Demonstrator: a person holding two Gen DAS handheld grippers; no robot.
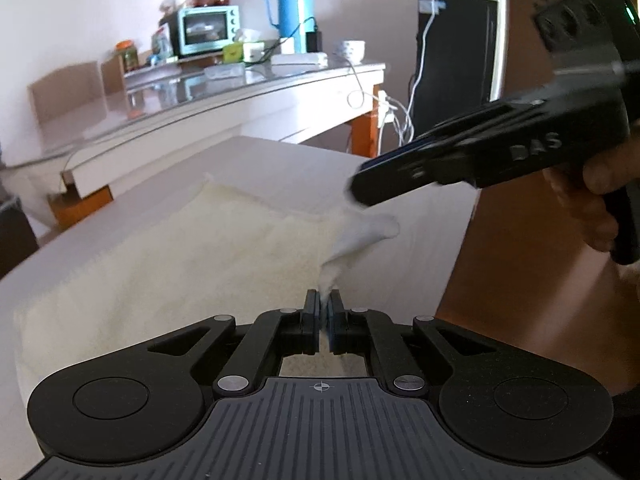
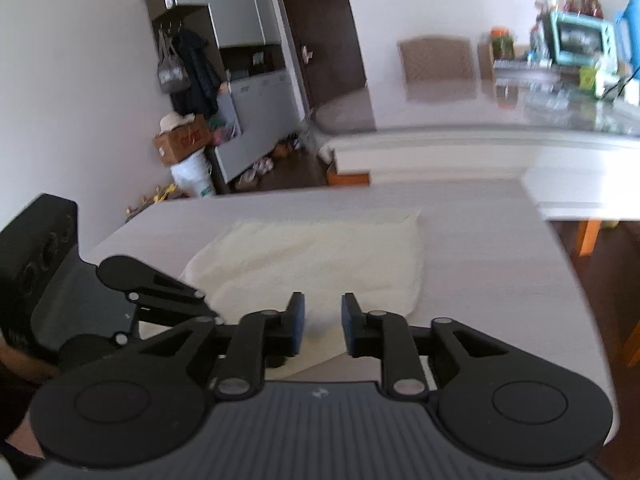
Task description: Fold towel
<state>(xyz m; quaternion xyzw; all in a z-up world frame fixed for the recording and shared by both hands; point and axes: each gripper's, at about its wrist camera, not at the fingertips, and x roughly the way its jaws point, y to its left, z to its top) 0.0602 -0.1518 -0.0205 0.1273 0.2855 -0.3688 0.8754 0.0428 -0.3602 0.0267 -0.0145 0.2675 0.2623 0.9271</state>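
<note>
A cream towel [image 1: 180, 248] lies spread on the white table [image 1: 280, 156]. My left gripper [image 1: 325, 308] is shut on a pinched-up corner of the towel at its near right side. From there a ridge of cloth rises to just under the tip of my right gripper [image 1: 355, 194], which hangs above that edge. In the right wrist view the right gripper [image 2: 323, 320] stands open with nothing between its blue pads, and the towel [image 2: 320, 256] lies below them. The left tool's black linkage [image 2: 152, 284] shows at the left.
A glass-topped side table [image 1: 224, 100] behind holds a teal oven [image 1: 208, 30], a blue flask [image 1: 294, 4], jars and a bowl. A black cabinet [image 1: 456, 60] with white cables stands at the right. A hand [image 1: 596, 208] holds the right tool. Cupboards, boxes and a bucket [image 2: 194, 176] stand far left.
</note>
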